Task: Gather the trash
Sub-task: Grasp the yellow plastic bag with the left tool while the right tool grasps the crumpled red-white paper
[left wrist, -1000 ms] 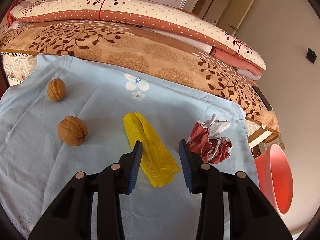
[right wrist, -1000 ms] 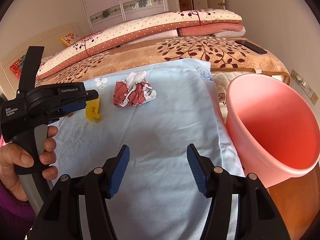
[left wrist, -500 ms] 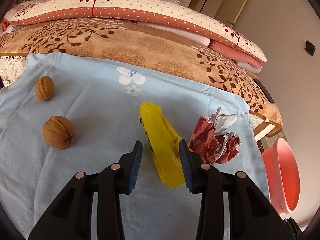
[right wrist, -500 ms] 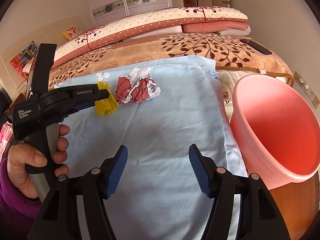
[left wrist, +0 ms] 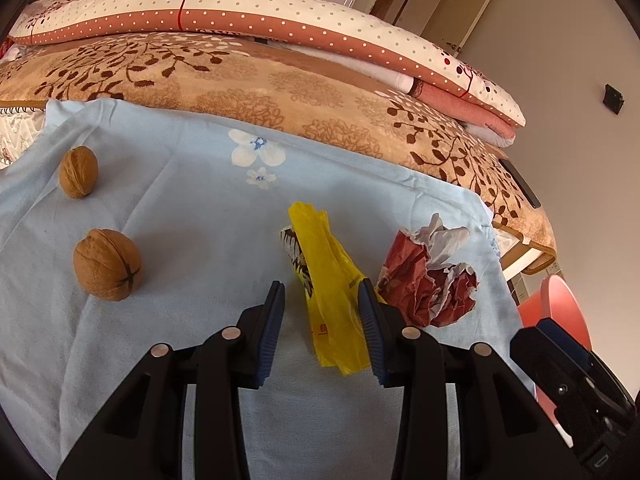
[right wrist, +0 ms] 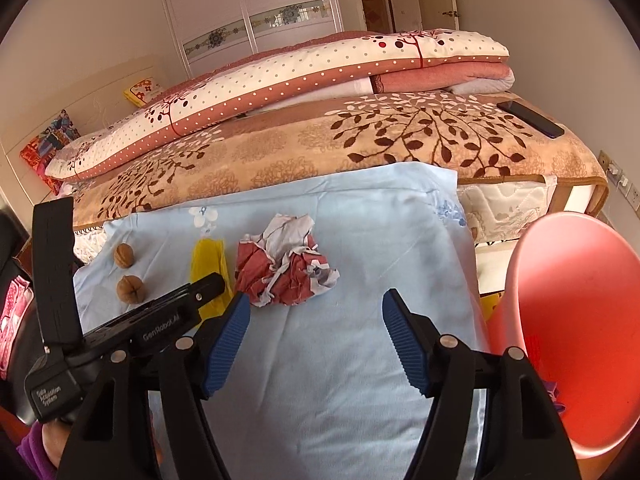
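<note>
Left wrist view, tool: my left tool [left wrist: 321, 310] is spread, with the yellow bag [left wrist: 326, 280] between its jaws; the bag brushes the right pad, but nothing is pinched.
Left wrist view, trash: the crumpled paper [left wrist: 430, 278] lies just right of the yellow bag; two walnuts [left wrist: 107, 265] sit well to its left.
Left wrist view, risk: I think the thin bag could slip out or snag the sheet if I clench too low.
Right wrist view, tool: my right tool [right wrist: 316, 342] has just been widening and has nothing between its jaws; the crumpled paper lies just ahead.
Right wrist view, bin: the pink bin [right wrist: 568, 320] stands well right of the yellow bag, off the bed's edge.
Right wrist view, risk: both tools crowd the bag, so I judge they could knock together.
Surface: a pale blue sheet [right wrist: 360, 360] on a bed, leaf-patterned blanket [right wrist: 360, 140] behind the bag.
Room: bedroom, with a wardrobe [right wrist: 256, 12] far behind.
</note>
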`<action>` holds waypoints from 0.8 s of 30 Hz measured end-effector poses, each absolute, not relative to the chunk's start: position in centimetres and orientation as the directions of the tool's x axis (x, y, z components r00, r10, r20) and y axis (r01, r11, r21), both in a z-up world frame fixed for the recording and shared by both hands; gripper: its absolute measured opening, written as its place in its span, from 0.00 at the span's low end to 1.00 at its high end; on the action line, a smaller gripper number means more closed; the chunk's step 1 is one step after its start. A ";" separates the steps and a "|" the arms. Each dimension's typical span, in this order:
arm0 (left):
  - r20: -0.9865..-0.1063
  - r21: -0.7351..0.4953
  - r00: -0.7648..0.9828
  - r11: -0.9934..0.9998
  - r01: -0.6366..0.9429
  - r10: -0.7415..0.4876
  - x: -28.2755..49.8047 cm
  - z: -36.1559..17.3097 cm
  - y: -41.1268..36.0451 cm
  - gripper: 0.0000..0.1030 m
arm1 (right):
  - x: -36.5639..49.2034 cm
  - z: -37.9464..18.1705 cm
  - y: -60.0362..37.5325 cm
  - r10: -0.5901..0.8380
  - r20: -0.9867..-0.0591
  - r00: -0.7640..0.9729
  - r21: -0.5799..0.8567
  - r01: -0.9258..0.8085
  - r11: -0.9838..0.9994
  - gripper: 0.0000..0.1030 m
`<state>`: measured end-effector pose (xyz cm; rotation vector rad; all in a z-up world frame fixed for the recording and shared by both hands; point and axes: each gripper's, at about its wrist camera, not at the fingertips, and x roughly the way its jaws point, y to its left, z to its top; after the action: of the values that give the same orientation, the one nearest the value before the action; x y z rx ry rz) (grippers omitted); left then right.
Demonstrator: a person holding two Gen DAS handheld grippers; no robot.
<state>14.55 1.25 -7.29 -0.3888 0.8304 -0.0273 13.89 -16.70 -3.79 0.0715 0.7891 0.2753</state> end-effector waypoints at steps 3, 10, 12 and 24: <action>-0.714 -0.348 0.678 0.929 -0.127 -0.175 14.5 -7.3 1.2 0.37 | 15.4 -4.4 -16.2 0.262 -0.708 0.656 0.162 -0.210 0.964 0.66; -0.711 -0.355 0.678 0.927 -0.121 -0.184 14.5 -7.3 1.1 0.37 | 18.6 -6.2 -16.0 0.269 -0.753 0.600 0.225 -0.148 0.963 0.66; -0.712 -0.354 0.678 0.927 -0.121 -0.183 14.5 -7.3 1.0 0.37 | 19.2 -6.6 -16.2 0.284 -0.763 0.581 0.253 -0.136 0.958 0.66; -0.711 -0.355 0.678 0.927 -0.119 -0.186 14.5 -7.2 1.0 0.37 | 21.1 -7.5 -15.2 0.360 -0.777 0.516 0.320 -0.169 0.932 0.53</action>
<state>14.55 0.99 -7.24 -0.3938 0.8303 -0.0385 21.06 -15.23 -7.54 0.2148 0.9801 0.3207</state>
